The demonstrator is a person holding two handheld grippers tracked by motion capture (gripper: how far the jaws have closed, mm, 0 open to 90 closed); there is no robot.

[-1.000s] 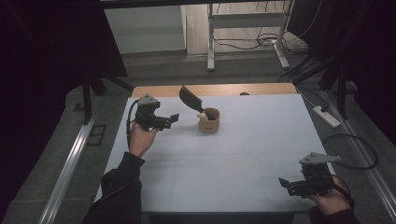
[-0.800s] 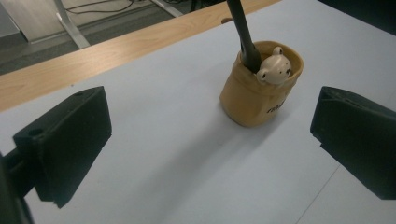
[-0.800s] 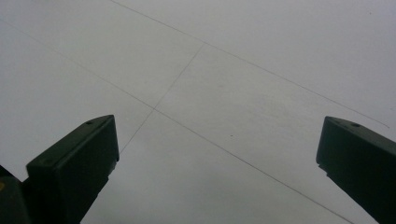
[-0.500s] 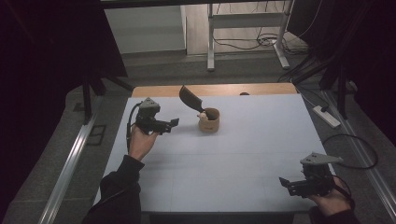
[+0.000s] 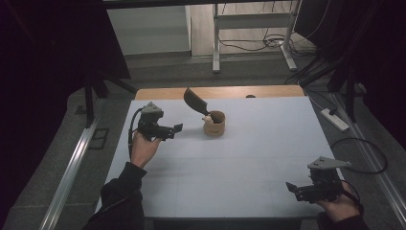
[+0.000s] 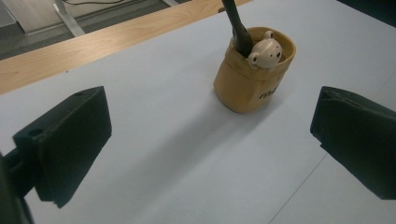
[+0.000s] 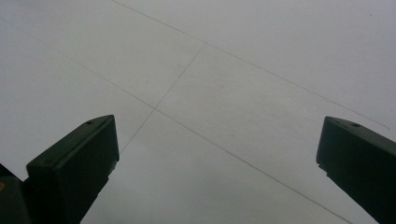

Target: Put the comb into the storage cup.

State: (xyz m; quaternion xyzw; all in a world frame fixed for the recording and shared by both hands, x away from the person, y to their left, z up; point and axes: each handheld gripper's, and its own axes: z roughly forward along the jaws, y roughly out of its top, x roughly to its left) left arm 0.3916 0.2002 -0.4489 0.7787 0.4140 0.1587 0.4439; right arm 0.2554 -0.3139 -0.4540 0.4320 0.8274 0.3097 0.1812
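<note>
Cup [image 6: 252,77] likely light, tippy with tall spatula [image 5: 195,101] inside; grip stiff handle. Left gripper [image 5: 174,129] fingers released; right gripper [image 5: 293,188] fingers released.

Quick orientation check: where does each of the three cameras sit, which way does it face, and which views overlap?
High view: above the person's side, looking forward and down on the table; both forearms, left gripper, right gripper.
Left gripper view: rides the left gripper, faces the tan cup holding a black utensil; both jaws wide apart.
Right gripper view: rides the right gripper, faces bare table; jaws wide apart.
Shared: high and left gripper views both show the cup.
</note>
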